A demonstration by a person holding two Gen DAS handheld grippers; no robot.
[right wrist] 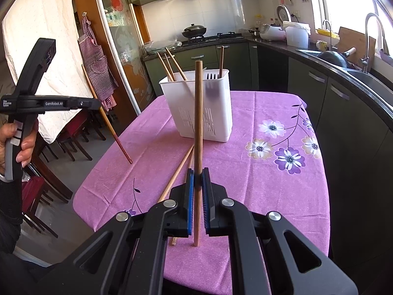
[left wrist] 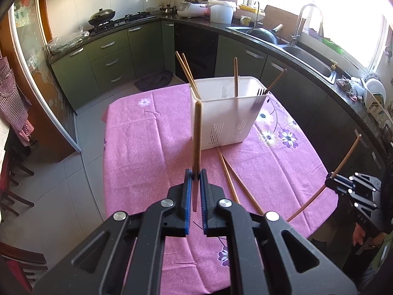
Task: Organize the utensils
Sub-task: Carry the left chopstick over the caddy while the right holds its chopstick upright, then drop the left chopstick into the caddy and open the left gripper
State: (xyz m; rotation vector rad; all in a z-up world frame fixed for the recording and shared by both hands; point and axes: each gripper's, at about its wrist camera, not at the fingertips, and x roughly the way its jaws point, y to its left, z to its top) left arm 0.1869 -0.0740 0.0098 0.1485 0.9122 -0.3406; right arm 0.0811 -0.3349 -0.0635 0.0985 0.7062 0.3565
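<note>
A white slotted utensil caddy (left wrist: 226, 115) (right wrist: 203, 113) stands on the pink flowered tablecloth (left wrist: 147, 147) (right wrist: 258, 184). It holds several wooden chopsticks and a dark fork (left wrist: 261, 92) (right wrist: 211, 76). My left gripper (left wrist: 196, 173) (right wrist: 98, 104) is shut on one wooden chopstick (left wrist: 197, 132) (right wrist: 108, 120), held upright above the table in front of the caddy. My right gripper (right wrist: 197, 175) (left wrist: 331, 179) is shut on another chopstick (right wrist: 198, 113) (left wrist: 343, 162), also raised over the cloth. Two loose chopsticks (left wrist: 233, 182) (right wrist: 178, 172) lie on the cloth between the caddy and the grippers.
Green kitchen cabinets and a dark counter with a sink (left wrist: 309, 56) (right wrist: 363, 73) curve around the table's far and right sides. Dark wooden chairs (right wrist: 73, 137) stand off the table's left edge. A hand (right wrist: 24, 147) grips the left tool's handle.
</note>
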